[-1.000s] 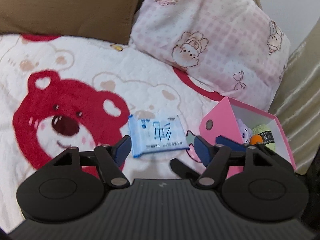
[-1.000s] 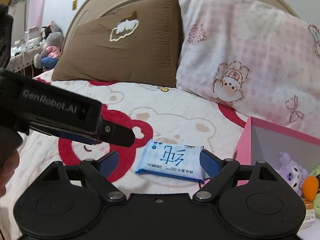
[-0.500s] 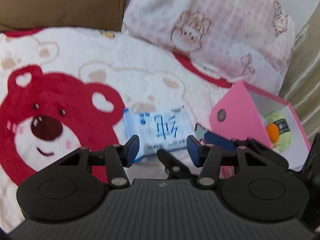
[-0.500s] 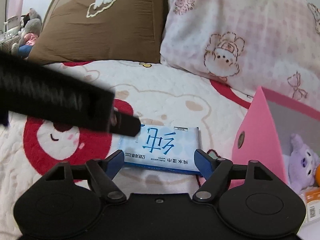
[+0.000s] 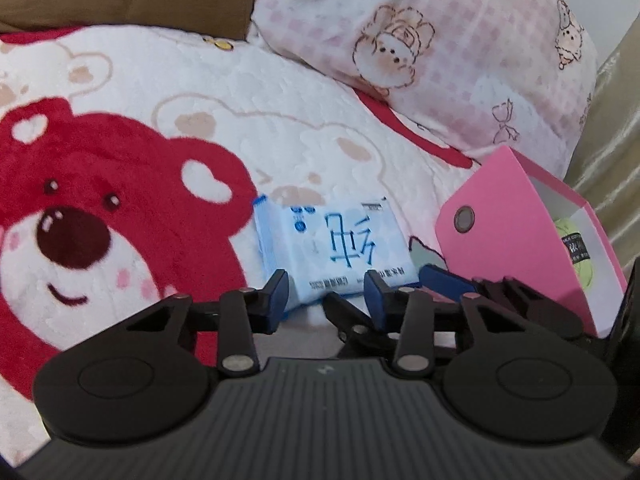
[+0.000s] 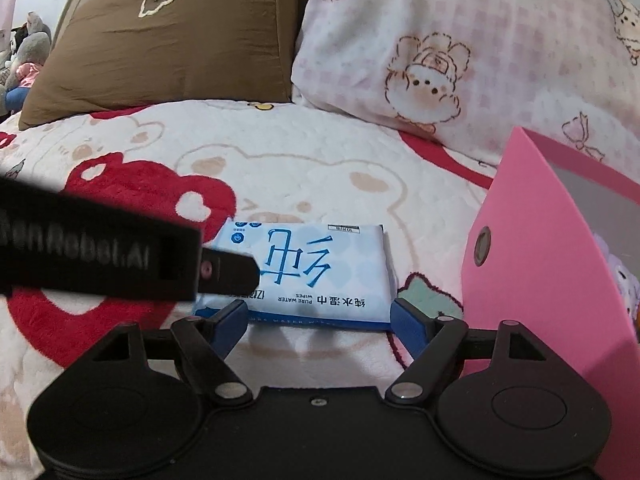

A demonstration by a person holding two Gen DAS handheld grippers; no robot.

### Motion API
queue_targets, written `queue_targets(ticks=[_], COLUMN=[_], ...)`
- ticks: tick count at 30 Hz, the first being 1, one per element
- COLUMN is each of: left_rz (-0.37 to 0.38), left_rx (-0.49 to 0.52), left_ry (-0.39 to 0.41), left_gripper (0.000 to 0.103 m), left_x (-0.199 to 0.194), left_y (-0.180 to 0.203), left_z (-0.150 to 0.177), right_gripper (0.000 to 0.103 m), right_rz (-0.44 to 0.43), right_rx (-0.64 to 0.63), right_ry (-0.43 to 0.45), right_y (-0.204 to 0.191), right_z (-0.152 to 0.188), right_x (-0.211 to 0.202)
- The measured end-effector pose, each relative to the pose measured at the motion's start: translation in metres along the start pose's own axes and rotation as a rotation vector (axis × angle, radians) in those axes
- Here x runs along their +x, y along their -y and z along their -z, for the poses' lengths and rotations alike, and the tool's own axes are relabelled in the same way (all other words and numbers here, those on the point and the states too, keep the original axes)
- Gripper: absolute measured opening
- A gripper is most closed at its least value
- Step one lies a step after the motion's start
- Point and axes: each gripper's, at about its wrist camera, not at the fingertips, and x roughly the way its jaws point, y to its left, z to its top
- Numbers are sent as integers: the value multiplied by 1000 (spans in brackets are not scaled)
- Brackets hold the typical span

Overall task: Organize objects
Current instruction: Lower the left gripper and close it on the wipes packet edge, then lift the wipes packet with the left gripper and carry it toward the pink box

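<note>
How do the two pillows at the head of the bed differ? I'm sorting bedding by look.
The brown pillow is plain dark fabric with one white cloud patch; the pink pillow is pale pink check printed with cartoon animals. The brown one lies left, the pink one right, nearer the pink box. Both rest on the bear blanket.

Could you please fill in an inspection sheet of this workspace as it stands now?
Surface: bear-print blanket over a bed.
Job's things: blue wipes pack lies flat beside the pink box; green yarn inside the box.
Clutter: nothing seen.
Grippers: left tool closing, pack's near edge between its pads, no press visible; right tool opening, pads either side of the pack's near edge, not touching.
Cables: nothing seen.
Surroundings: brown pillow, pink checked pillow, plush toys far left.
</note>
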Motion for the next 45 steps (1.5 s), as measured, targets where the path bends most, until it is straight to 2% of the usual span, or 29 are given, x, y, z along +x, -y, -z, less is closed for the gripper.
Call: queue_targets(ticks=[9, 13, 17, 18, 22, 25, 28, 31, 34, 36, 39, 45], left_rz=[-33, 13, 77, 74, 34, 20, -15, -61, -129, -159, -149, -159], left_rx=[-56, -110, -98, -96, -58, -111, -116, -133, -151, -153, -198, -210], left_ry=[4, 8, -23, -28, -50, -64, -60, -56, -133, -133, -156, -140], left_gripper=[36, 35, 32, 31, 31, 32, 31, 31, 30, 31, 32, 32], left_x=[9, 13, 14, 14, 11, 9, -3, -18, -26, -33, -38, -45], left_y=[-19, -28, -26, -25, -20, -23, -24, -24, -23, -22, -29, -39], left_z=[2, 2, 2, 1, 0, 3, 7, 10, 15, 20, 23, 18], right_gripper=[97, 101, 102, 102, 102, 102, 102, 102, 102, 102, 102, 100], right_rz=[-28, -34, -56, -70, -119, -139, -163, -229, -293, -347, -404, -411], right_rx=[-49, -61, -52, -50, -56, -64, -64, -44, -23, 23, 98, 131], right_ry=[-60, -68, -74, -77, -102, -111, -111, -117, -124, -147, -156, -151], right_y=[-4, -5, -3, -2, -1, -5, -8, -10, -14, -13, -10, -7], right_z=[-5, -8, -9, -10, -10, -9, -5, 1, 5, 7, 11, 12], right_x=[19, 27, 25, 24, 19, 16, 9, -3, -16, -22, -30, -34])
